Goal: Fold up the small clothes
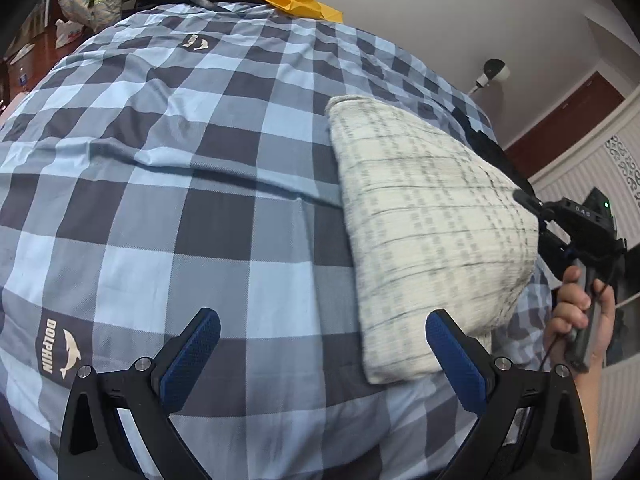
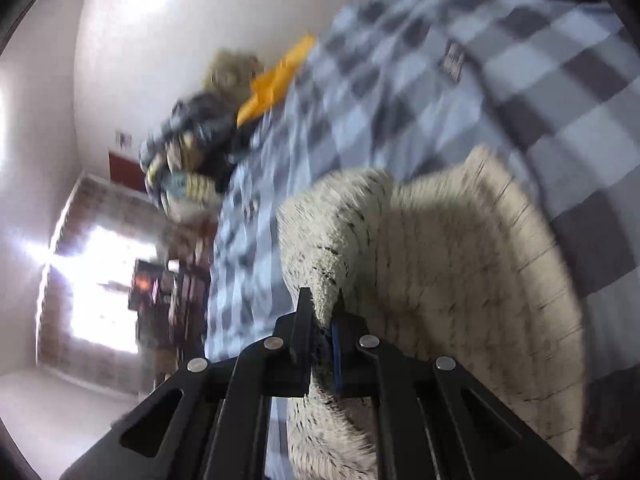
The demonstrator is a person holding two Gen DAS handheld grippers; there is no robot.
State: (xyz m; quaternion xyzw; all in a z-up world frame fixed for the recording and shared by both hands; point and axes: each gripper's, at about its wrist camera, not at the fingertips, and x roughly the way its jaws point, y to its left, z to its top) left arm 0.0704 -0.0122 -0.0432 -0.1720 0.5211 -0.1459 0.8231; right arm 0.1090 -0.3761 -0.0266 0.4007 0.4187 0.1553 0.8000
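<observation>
While our right gripper (image 2: 322, 320) pinches the cream cloth (image 1: 432, 216) mid-fold, our left gripper (image 1: 322, 354), fingers spread and empty at lower frame, should next take its near corner.

Bedspread (image 1: 200, 200) lies open left of the lifted cloth (image 1: 432, 220)

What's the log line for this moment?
right gripper: shut on cream cloth, lifting edge | left gripper: open, empty, over checked bedsheet | fold: unfinished

Black left gripper (image 1: 323, 354) with blue textured pads (image 1: 192, 356) and silver screws.
</observation>
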